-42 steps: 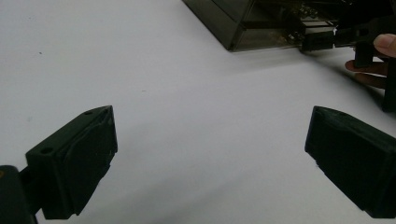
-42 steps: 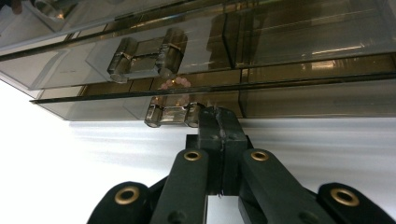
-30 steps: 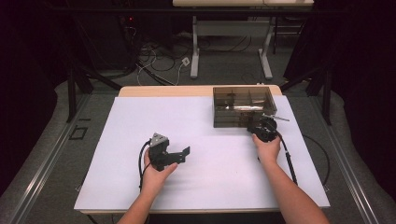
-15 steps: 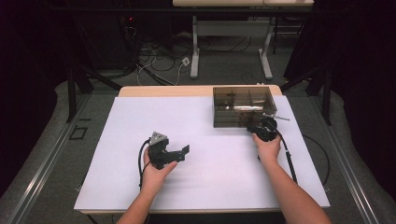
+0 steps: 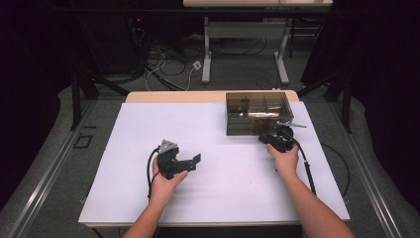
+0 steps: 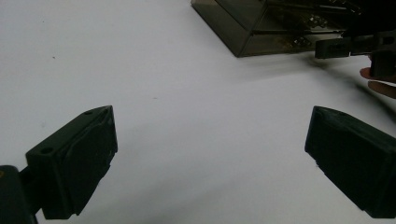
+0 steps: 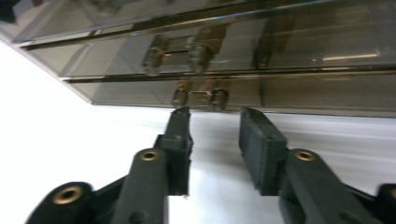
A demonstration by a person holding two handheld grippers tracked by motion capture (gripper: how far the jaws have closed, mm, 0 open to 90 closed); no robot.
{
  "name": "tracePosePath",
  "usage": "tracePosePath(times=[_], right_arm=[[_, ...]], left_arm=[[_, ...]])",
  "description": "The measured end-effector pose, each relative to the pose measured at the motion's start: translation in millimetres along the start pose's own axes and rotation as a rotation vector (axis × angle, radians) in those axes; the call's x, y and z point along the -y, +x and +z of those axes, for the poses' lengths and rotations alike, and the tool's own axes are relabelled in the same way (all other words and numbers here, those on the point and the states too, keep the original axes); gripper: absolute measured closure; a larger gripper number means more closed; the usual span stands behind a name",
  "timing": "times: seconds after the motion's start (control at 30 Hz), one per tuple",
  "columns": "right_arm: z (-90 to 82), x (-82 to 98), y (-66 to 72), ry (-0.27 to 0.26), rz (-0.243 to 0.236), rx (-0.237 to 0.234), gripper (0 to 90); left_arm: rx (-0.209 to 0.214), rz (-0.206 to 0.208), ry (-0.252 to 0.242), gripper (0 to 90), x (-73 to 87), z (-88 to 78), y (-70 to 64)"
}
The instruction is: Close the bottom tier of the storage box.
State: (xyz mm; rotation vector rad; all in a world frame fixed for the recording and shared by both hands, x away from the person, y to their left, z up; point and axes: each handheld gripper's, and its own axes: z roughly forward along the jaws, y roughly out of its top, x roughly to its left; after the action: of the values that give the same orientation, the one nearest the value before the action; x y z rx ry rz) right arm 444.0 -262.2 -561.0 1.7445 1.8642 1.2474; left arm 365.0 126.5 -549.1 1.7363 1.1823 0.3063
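I hold my right gripper [image 5: 274,138] right at the front wall of the smoky brown clear box [image 5: 257,111], the side that faces me, with its jaws pointing away from me into that wall. In the right gripper view the jaws have just been opening; they stand a little apart, with nothing between them, their tips [image 7: 212,116] just short of the small metal latch [image 7: 200,97] on the box's lower front edge. I cannot tell whether the tips touch the wall. A second latch or hinge piece [image 7: 177,51] sits above the first, higher on the same wall.

The box sits on the white table [image 5: 129,148], toward its far right part. Its long axis runs left to right across the table, parallel to the far edge, and its broad front faces me. Through the tinted walls I see dividers and some small parts inside, too dim to name. A thin grey strip [image 5: 292,124] pokes out beside the box's near right corner.

My left gripper [image 5: 190,162] is well to the left of the box and nearer to me, low over bare table, aimed toward the right. Its jaws are spread wide and hold nothing; in the left gripper view the box lies ahead of them, with my right hand [image 6: 380,81] beside it
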Motion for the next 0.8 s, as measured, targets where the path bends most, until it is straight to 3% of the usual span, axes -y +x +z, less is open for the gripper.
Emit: tracePosePath(times=[0.27, 0.43, 0.57, 0.8], right_arm=[[-9.9, 0.5, 13.5, -0.011, -0.082, 0.007, 52.8], [-20.2, 0.3, 22.3, -0.014, -0.156, 0.006, 49.0], [-27.3, 1.9, 28.8, -0.006, -0.242, 0.009, 44.1], [-39.7, 3.6, 38.6, -0.019, -0.271, -0.040, 36.1]], left_arm=[[0.001, 0.004, -0.004, 2.6, -1.4, -0.5, 0.6], [0.003, 0.011, 0.003, 2.6, -1.9, 0.3, -0.8], [0.006, 0.008, 0.000, 2.6, -2.6, 0.6, -1.9], [0.013, 0.006, 0.002, 2.6, -4.4, 1.0, -2.8]])
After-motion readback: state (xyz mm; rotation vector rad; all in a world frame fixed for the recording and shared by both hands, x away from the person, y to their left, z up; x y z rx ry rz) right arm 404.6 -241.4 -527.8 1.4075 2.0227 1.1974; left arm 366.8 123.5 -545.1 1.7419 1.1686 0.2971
